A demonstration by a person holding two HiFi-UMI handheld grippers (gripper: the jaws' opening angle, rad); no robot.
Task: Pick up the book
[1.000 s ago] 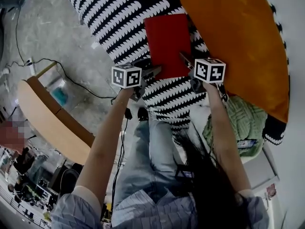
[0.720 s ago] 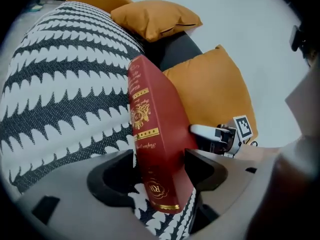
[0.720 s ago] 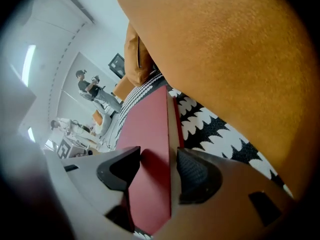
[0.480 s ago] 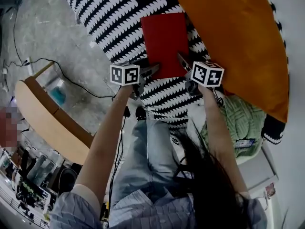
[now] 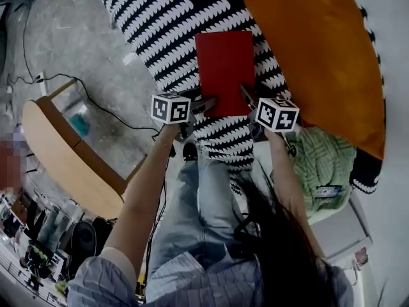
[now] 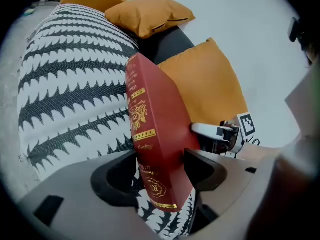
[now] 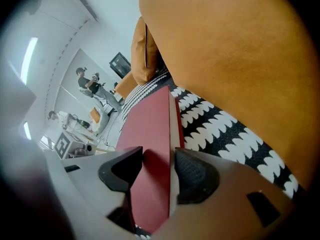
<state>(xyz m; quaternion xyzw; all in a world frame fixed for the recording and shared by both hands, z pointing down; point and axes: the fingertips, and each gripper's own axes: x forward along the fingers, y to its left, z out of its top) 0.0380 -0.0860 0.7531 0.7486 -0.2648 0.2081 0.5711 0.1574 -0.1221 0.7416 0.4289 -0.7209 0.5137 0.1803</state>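
Note:
A red hardback book (image 5: 225, 62) with gold print on its spine hangs just above the black-and-white patterned sofa (image 5: 160, 24), held by its near edge. My left gripper (image 5: 206, 101) clamps the spine corner, and in the left gripper view both jaws press on the book (image 6: 155, 134) around my left gripper (image 6: 160, 171). My right gripper (image 5: 246, 93) holds the opposite corner. Its jaws have just been closing with the book (image 7: 145, 129) between them, and my right gripper (image 7: 157, 169) now has one pad on the cover and one at the page edge.
A big orange cushion (image 5: 313, 50) lies right beside the book, with more orange cushions (image 6: 150, 14) further back. A green knitted cloth (image 5: 326, 165) sits under the right arm. A curved wooden table (image 5: 64, 158) and a cable (image 5: 96, 107) are on the floor to the left.
Both grippers have come up a little with the book between them. The right gripper's cube has drifted toward the person in the head view.

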